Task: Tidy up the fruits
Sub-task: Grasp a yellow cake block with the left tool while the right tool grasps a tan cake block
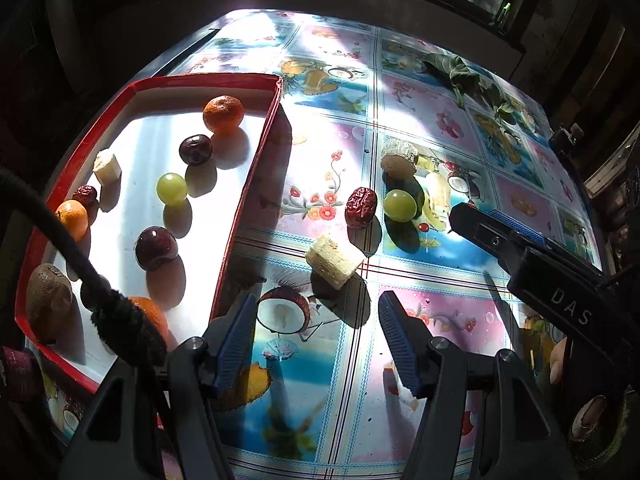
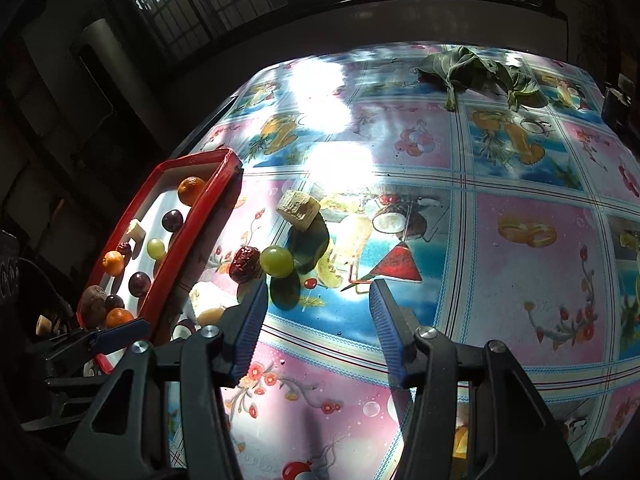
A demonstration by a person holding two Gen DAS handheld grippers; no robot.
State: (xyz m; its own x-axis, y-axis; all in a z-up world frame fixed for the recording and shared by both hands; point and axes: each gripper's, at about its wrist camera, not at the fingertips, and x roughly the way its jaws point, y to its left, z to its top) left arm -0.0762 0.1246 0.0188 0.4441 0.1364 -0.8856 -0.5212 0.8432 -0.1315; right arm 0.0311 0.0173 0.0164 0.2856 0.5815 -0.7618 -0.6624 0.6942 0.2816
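Note:
A red-rimmed tray (image 1: pixel 256 152) at the left holds several fruits: oranges, dark plums, a green grape (image 1: pixel 171 188), a banana piece, a red date and a kiwi (image 1: pixel 48 300). On the table to its right lie a red date (image 1: pixel 361 207), a green grape (image 1: pixel 399 205), a banana piece (image 1: pixel 335 261) and a brown cut fruit piece (image 1: pixel 399 160). My left gripper (image 1: pixel 316 320) is open and empty, just short of the banana piece. My right gripper (image 2: pixel 318 308) is open and empty, close to the grape (image 2: pixel 277 261) and date (image 2: pixel 245 264). The tray (image 2: pixel 188 248) lies to its left.
The table wears a glossy fruit-print cloth (image 1: pixel 440 312) with strong glare. Green leaves (image 2: pixel 476 68) lie at the far edge. My right gripper's finger (image 1: pixel 520 236) reaches in from the right of the left wrist view. Dark wall and window bars stand behind.

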